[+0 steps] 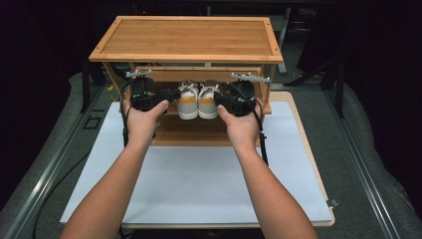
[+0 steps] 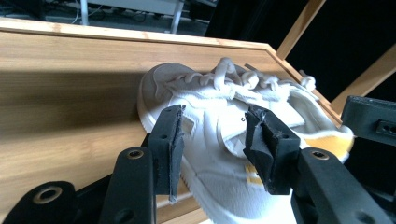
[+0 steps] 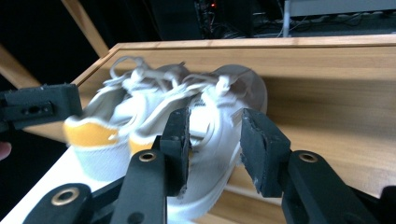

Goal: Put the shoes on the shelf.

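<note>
From the high view, both forearms reach forward from the bottom edge, roughly level and a little spread. The left hand grips the left gripper and the right hand grips the right gripper, each with its grey plate on top and a cable trailing back. The two grippers point inward at a pair of shoes, the left shoe and the right shoe, which stand side by side, touching, heels toward the person, on the middle shelf of a wooden rack. The rack stands on a pale mat laid over the surface. From here I cannot tell how far apart the fingers stand.

In the left gripper view, the fingers are apart, one on either side of the left shoe's flank, with a clear gap between them and no firm squeeze visible. The shoe is white with thick white laces and a mustard-yellow heel panel; its toe points away along the bamboo shelf. The other gripper's black body shows at the right edge.

In the right gripper view, the fingers are likewise apart, framing the side of the right shoe. Both shoes look slightly blurred; each shows a yellow heel band above a white sole.
</note>
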Demonstrator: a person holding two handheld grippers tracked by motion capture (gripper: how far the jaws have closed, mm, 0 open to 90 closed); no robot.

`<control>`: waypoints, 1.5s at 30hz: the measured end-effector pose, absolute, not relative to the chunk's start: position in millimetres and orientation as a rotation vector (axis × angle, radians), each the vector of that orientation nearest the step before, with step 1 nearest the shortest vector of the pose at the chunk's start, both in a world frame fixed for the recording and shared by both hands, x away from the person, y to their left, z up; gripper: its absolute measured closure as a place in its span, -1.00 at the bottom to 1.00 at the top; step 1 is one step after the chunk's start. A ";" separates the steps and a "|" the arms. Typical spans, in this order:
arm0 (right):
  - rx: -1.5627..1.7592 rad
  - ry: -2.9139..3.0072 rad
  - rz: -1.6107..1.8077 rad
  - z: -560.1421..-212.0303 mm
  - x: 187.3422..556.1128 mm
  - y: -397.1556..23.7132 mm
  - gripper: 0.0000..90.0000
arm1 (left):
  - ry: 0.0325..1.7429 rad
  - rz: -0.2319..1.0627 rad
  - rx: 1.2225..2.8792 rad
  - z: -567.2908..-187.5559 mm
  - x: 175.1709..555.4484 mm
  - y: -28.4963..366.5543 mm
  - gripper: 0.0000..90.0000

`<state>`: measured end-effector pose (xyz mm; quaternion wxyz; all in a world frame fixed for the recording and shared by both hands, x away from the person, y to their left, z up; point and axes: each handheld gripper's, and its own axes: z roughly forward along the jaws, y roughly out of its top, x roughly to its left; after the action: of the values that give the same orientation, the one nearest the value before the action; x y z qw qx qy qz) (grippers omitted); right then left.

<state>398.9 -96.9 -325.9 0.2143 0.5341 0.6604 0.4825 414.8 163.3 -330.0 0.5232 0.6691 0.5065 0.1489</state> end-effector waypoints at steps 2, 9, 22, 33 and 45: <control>1.467 1.843 1.356 -326.0 393.2 -97.3 0.38 | 1.195 0.336 1.602 -328.4 409.7 165.5 0.26; 1.438 1.863 1.362 -330.8 381.0 -99.2 0.39 | 1.171 0.342 1.623 -329.9 398.6 171.9 0.30; 1.472 1.829 1.365 -344.3 385.0 -110.2 0.69 | 1.195 0.308 1.643 -348.8 406.9 181.4 0.63; 1.426 1.872 1.323 -351.9 394.7 -109.6 1.00 | 1.187 0.324 1.704 -357.8 419.6 174.8 1.00; 1.439 1.893 1.338 -358.4 406.6 -107.0 1.00 | 1.187 0.333 1.725 -358.2 429.5 166.8 1.00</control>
<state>406.6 -107.0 -358.4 0.2052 0.5161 0.6790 0.4801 429.5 166.8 -358.2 0.4887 0.7097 0.4886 0.1369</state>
